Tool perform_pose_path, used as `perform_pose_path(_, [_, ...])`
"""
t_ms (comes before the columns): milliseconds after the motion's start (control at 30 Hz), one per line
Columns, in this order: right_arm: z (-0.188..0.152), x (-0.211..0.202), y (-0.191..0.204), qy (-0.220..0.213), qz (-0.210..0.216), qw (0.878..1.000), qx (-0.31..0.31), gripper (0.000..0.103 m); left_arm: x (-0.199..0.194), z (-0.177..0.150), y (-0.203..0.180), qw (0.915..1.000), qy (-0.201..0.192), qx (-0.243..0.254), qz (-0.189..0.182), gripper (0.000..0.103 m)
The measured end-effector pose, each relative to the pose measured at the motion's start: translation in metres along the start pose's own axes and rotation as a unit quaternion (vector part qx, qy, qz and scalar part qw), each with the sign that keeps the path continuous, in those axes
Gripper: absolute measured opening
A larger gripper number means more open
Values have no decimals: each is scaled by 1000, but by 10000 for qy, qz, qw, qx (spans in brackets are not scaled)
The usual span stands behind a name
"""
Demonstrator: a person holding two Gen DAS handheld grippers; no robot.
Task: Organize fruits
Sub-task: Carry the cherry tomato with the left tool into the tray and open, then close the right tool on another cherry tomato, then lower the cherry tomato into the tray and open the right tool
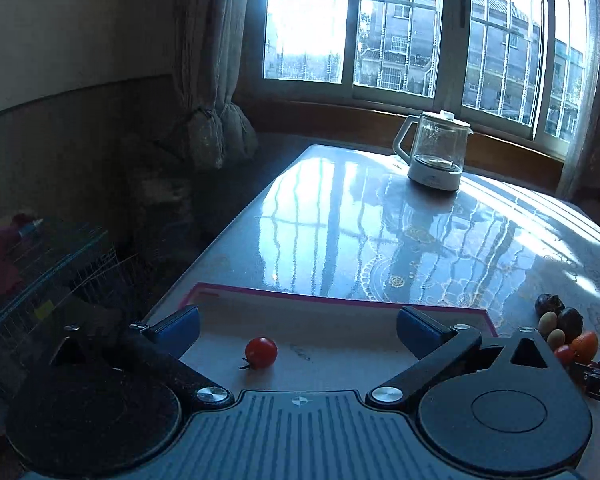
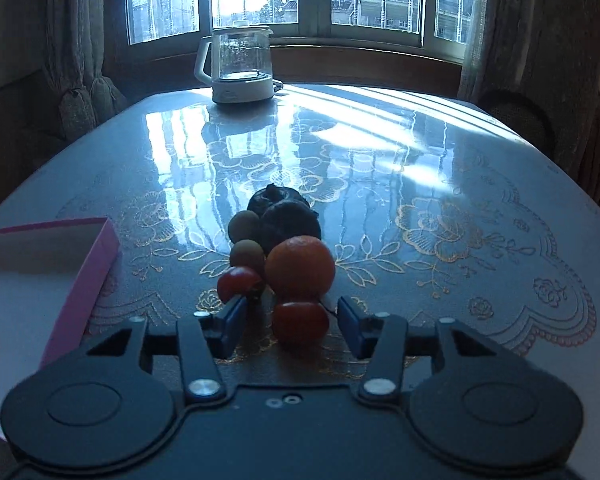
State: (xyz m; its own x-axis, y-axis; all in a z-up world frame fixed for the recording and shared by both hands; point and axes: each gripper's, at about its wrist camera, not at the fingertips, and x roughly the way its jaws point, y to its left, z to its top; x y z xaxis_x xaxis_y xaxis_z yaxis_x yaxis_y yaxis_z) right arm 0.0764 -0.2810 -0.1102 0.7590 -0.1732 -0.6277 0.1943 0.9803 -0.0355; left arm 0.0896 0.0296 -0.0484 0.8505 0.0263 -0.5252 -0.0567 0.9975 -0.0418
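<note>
My left gripper [image 1: 298, 328] is open above a pink-rimmed box [image 1: 340, 300]. One cherry tomato [image 1: 261, 353] lies on the box floor between the fingers, untouched. My right gripper [image 2: 291, 322] is open around another cherry tomato [image 2: 300, 322] on the table, with gaps on both sides. Behind it sit an orange [image 2: 300, 266], a third cherry tomato [image 2: 239, 282], two small tan fruits [image 2: 246, 254] and two dark fruits [image 2: 290, 222]. The same cluster [image 1: 568, 332] shows at the right in the left wrist view.
The pink box [image 2: 100, 264] lies left of the fruit cluster. A glass kettle [image 2: 240, 68] stands at the table's far end near the window. The glossy table [image 2: 420, 184] has a floral cover. A wire rack [image 1: 60, 272] stands left of the table.
</note>
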Motion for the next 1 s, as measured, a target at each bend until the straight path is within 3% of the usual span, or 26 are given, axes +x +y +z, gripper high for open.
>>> perform_pose_path(133, [-5, 1, -1, -23, -69, 10000, -56, 48, 7, 0, 9, 9998, 94, -137, 62, 103])
perform_pose_path(233, [-4, 1, -3, -79, -123, 9999, -55, 30, 10, -1, 14, 9994, 169, -297, 57, 103])
perform_pose_path(467, [-11, -12, -3, -256, -32, 9992, 299, 29, 9, -3, 20, 9991, 171, -387, 55, 103])
perform_pose_path(567, [-7, -31, 1, -339, 217, 9985, 375, 29, 5, -1, 27, 9990, 111, -418, 72, 103])
perform_pose_path(700, [15, -56, 39, -537, 970, 9936, 227, 29, 1, 0, 40, 9986, 58, -524, 92, 103])
perform_pose_path(833, [25, -54, 98, -515, 1597, 9857, -168, 29, -3, -1, 57, 9986, 77, -518, 100, 103])
perform_pose_path(1000, [15, -28, 152, -141, 1701, 9841, -487, 29, -5, -4, 78, 9991, 169, -374, 107, 103])
